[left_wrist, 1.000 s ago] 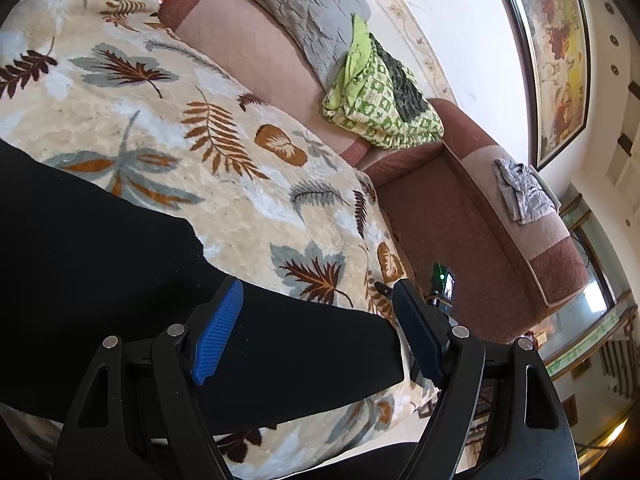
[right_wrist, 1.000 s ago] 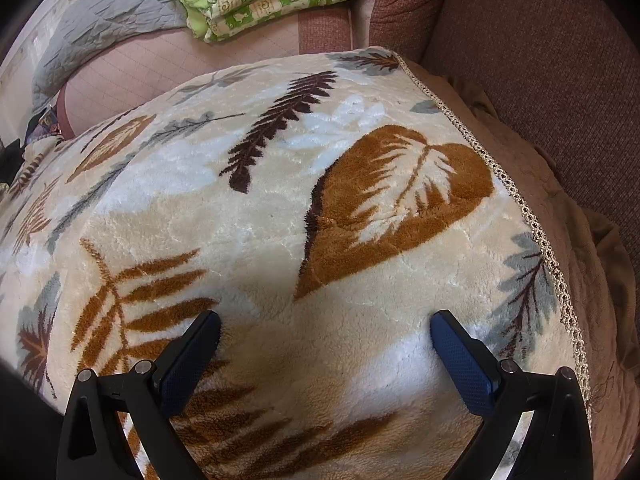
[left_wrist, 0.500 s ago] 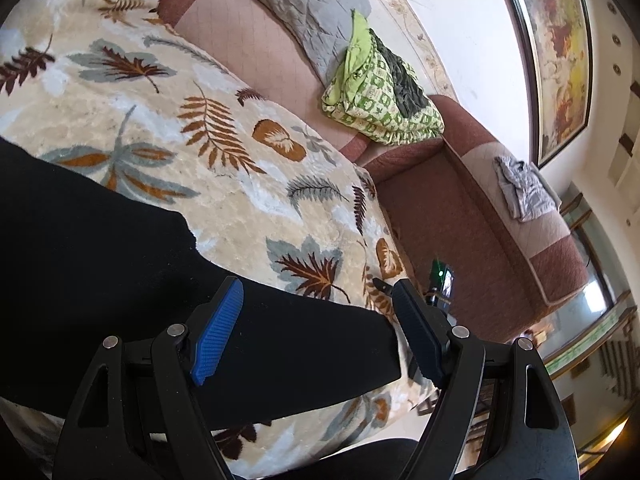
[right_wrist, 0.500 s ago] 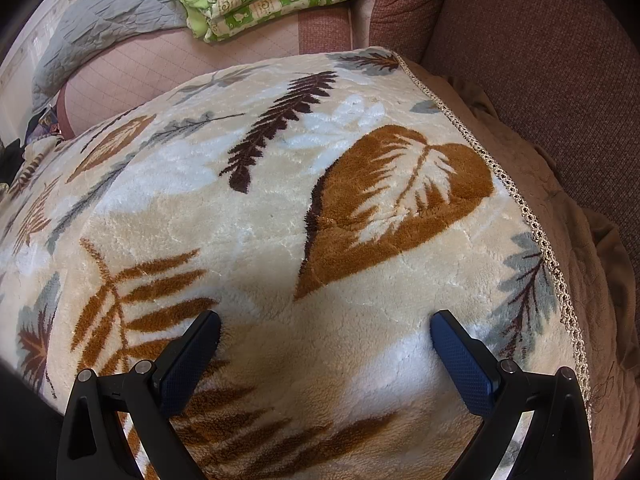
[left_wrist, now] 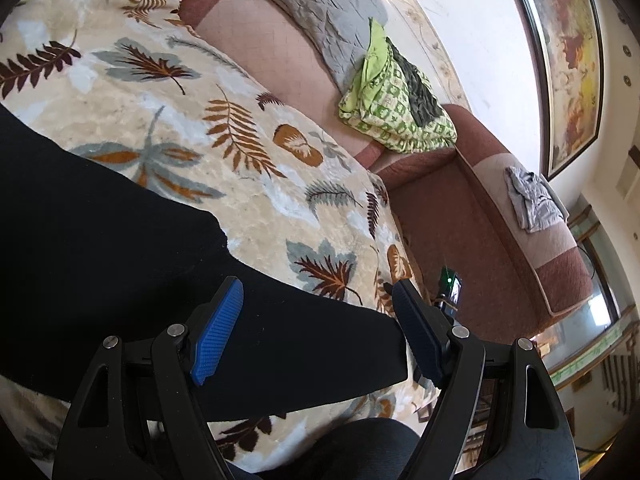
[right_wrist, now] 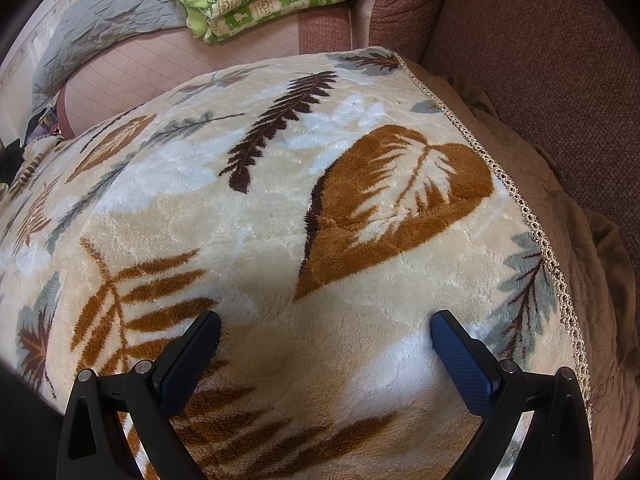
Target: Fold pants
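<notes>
The black pants (left_wrist: 120, 264) lay spread on a cream plush blanket with a leaf pattern (left_wrist: 256, 184), and one leg reached toward the right, ending in a straight hem near the blanket's edge. In the left wrist view, the left hand-held gripper (left_wrist: 318, 308) hung just over this leg with its jaws wide apart. The bright blue pad (left_wrist: 218, 336) stood above the black cloth, and the darker pad was near the hem. Nothing was pinched between them, and I could not tell if the pads touched the cloth.

The right hand-held gripper (right_wrist: 326, 346) pointed down at a bare part of the same blanket (right_wrist: 256, 216), over a big brown leaf. Its jaws were also wide open, and only plush was seen between them. The pants were not clearly seen in this view.

Behind the blanket stood a brownish-pink sofa (left_wrist: 452, 236). A folded green and white patterned cloth (left_wrist: 394, 116) rested on it, beside a grey quilted cover (left_wrist: 320, 12). A crumpled grey garment (left_wrist: 532, 200) lay farther away on the sofa's other part. A large framed painting (left_wrist: 568, 64) hung on the white wall. The blanket's edge had a pale braided trim (right_wrist: 516, 200).
</notes>
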Motion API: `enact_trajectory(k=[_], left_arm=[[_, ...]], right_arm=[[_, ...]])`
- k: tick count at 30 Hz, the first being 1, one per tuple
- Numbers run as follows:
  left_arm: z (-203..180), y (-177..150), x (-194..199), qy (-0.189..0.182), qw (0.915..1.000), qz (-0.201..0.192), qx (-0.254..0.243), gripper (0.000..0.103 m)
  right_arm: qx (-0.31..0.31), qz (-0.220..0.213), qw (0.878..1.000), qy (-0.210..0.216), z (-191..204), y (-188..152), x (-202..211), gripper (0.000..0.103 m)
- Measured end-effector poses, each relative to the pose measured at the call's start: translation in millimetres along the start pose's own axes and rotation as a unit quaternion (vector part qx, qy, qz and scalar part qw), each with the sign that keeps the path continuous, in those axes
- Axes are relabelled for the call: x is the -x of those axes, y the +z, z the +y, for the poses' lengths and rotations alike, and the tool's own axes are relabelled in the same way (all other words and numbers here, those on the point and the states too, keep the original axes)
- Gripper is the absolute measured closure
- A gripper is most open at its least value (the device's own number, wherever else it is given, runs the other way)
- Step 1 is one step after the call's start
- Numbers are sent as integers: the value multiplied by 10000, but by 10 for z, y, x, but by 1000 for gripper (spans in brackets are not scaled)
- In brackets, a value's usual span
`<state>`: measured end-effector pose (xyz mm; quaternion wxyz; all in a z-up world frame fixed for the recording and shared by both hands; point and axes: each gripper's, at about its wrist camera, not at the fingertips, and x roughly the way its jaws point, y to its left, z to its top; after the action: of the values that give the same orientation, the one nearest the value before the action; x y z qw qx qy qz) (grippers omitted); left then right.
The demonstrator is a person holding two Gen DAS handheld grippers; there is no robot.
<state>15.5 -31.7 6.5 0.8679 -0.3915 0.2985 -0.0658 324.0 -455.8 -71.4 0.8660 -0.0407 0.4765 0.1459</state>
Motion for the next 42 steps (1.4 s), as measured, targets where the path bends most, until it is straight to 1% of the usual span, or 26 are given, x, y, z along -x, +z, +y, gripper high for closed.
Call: enact_trajectory(k=[8,10,12,14,16,18,21,25,28,30,31,32,33,34,35,36,37,38,40,41,42], left_arm=[[-209,-21,70,232,9990,-277,-272,25],[-242,-50,9,266,9990,-229,-272,25],[-326,-103,-123,485,9974,-70,-526,25],[-431,-140,-181,519,9950,41,-858,25],[-518,-171,-179,514,9923,32,-1124,25],[-564,-197,-174,655,9888,17,-1343,25],[-493,-193,-184,698,9898,106,-1235,25],[-417,-164,-151,769,9911,98,-1087,25],[-376,-145,-112,791,9919,70,-992,25],[-338,-137,-92,779,9928,60,-911,25],[-317,-132,-74,778,9930,41,-890,25],[-306,-132,-61,765,9932,22,-881,25],[-286,-124,-50,738,9936,8,-857,25],[-263,-115,-41,712,9940,4,-828,25],[-249,-107,-38,694,9943,3,-810,25],[-234,-97,-37,665,9947,5,-786,25],[-220,-89,-38,631,9951,19,-756,25],[-210,-80,-42,598,9955,42,-729,25],[-208,-76,-39,541,9960,62,-710,25],[-214,-76,-31,512,9961,58,-718,25],[-219,-78,-18,481,9962,46,-730,25]], right_arm=[[-1,4,10000,4,0,0,0,0],[-2,3,10000,0,2,0,0,0],[0,1,10000,-3,4,0,2,0],[-4,2,10000,1,3,5,4,0],[-1,3,10000,0,0,9,3,0],[-4,-18,10000,5,1,7,6,0],[-7,-11,10000,-4,1,-5,-8,0],[73,53,9999,-89,34,17,-36,0],[81,154,9998,3,13,49,-11,0],[-121,205,9995,221,-57,37,105,7],[-522,113,9970,568,-138,-29,267,14],[-951,58,9900,1045,-205,-113,414,16],[-1232,22,9822,1420,-230,-184,520,16],[-1518,-52,9689,1951,-239,-308,675,16],[-1657,-118,9528,2542,-197,-465,841,16],[-1681,-118,9401,2962,-142,-587,948,16],[-1659,23,9265,3378,-38,-769,1044,16],[-1634,187,9252,3420,30,-876,1076,16],[-1633,529,9314,3211,146,-1088,1086,16],[-1736,752,9307,3132,185,-1205,1040,16],[-1868,843,9270,3142,190,-1272,1001,16]])
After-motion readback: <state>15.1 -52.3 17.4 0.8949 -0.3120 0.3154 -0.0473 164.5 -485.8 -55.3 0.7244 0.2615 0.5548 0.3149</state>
